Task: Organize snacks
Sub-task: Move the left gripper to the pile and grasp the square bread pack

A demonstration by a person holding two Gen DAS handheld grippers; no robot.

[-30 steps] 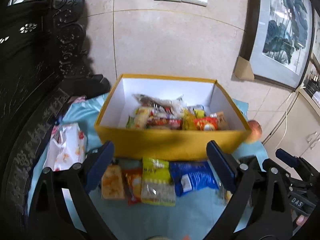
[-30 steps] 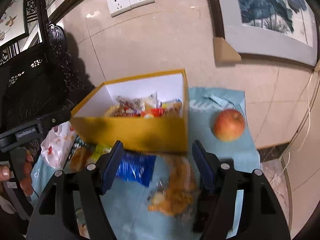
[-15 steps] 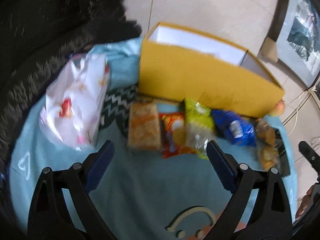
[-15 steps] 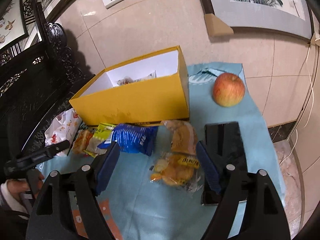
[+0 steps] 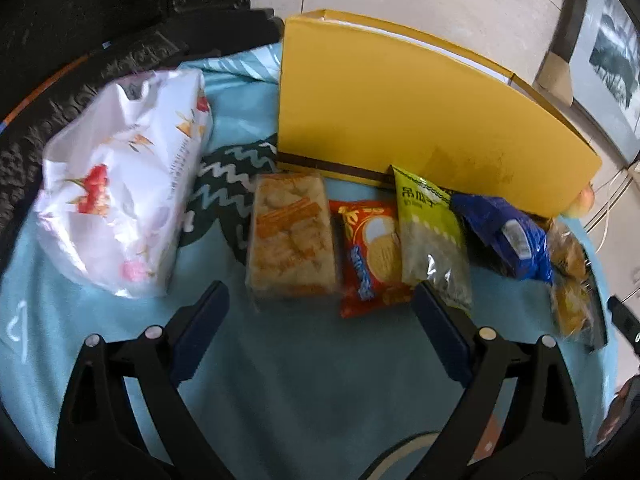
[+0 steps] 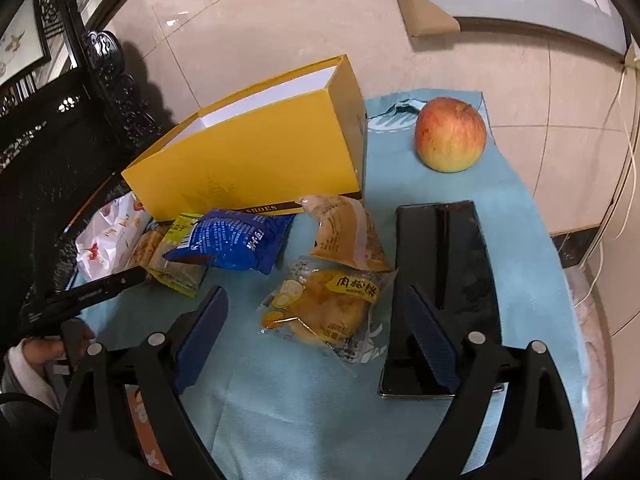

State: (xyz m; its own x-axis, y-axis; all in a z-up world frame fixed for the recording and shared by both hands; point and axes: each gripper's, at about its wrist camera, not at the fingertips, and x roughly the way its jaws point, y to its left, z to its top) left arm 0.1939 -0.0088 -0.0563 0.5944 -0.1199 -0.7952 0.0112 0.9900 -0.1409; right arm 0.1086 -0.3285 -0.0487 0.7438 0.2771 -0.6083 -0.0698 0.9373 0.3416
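A yellow box (image 5: 404,108) (image 6: 256,160) stands at the back of a light blue cloth. A row of snack packets lies in front of it: an orange pastry pack (image 5: 290,240), a red biscuit packet (image 5: 370,256), a green packet (image 5: 430,236), a blue packet (image 5: 504,232) (image 6: 236,240) and two clear pastry packs (image 6: 324,312) (image 6: 344,232). My left gripper (image 5: 318,300) is open just short of the orange and red packs. My right gripper (image 6: 314,308) hangs over the nearer pastry pack, jaws opening, not touching it.
A white flowered bag (image 5: 120,208) lies at the left by dark carved furniture (image 5: 100,40). An apple (image 6: 450,134) and a black phone (image 6: 440,280) sit right of the snacks. A hand (image 6: 44,348) holds the other gripper's handle at the left.
Both grippers have sunk toward the cloth and tilted down. The box's inside has dropped out of sight. The left one swung left over the row; the right jaws have spread wider.
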